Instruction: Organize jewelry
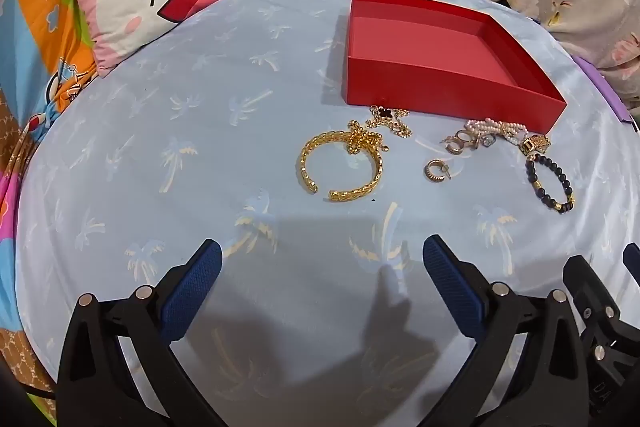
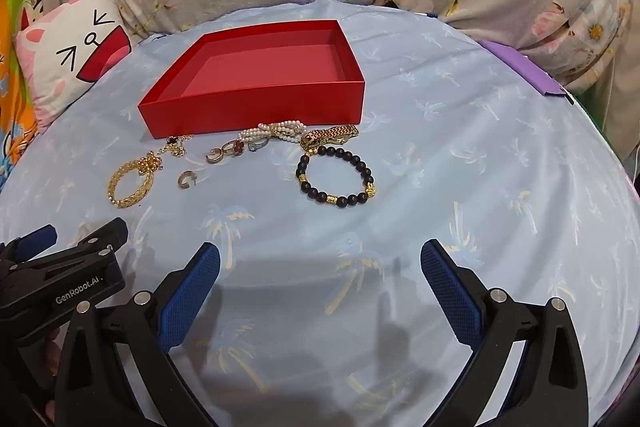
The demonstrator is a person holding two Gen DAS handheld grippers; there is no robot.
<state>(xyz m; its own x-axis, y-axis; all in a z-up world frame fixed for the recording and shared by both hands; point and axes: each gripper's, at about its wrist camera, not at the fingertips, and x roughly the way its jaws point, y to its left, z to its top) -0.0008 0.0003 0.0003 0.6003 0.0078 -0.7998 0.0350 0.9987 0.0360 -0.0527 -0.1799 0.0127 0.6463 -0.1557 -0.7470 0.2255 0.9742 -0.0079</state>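
While hovering over blue palm-print sheet (image 1: 200, 131):
Left gripper (image 1: 322, 259): fingers wide apart, empty
Right gripper (image 2: 320, 259): fingers wide apart, empty
Red box (image 2: 256, 115): empty, jewelry beside front wall

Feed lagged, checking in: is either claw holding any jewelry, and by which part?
Nothing is held. The left claw and right claw are both open and empty.

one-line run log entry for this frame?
stage: pre-grasp | left gripper: open, empty | right gripper: open, empty | red box: empty | gold bangle, black bead bracelet: on cloth, outside box
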